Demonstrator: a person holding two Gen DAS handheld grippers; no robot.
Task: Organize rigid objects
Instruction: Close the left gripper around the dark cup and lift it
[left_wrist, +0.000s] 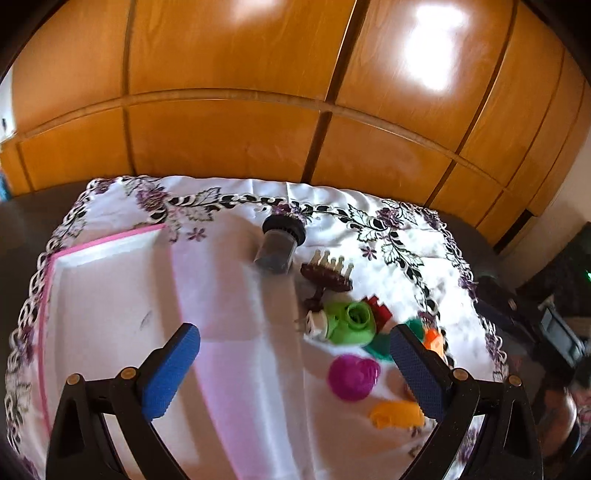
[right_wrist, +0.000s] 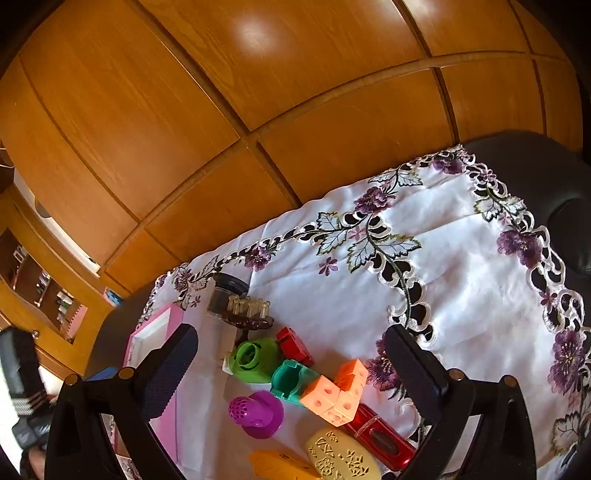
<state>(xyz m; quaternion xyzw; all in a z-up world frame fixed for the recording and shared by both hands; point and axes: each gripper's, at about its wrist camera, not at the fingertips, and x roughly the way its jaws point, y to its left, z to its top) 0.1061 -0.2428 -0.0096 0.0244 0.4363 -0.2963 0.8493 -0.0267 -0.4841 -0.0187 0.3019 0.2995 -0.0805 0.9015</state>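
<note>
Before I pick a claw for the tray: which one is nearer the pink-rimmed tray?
Left. The left claw hangs beside the tray; the right claw is over the toys, tray beyond its left finger.

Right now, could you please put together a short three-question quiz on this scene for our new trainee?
1. True or false: the left gripper is holding a toy.
2. Which lies nearest the pink-rimmed tray? A) red case B) black-capped jar C) orange cube blocks
3. Fill in: the purple perforated piece rests on the ____ tablecloth.

Key: 1 false, both the left and the right gripper are open and empty; 2 B; 3 white embroidered.
</note>
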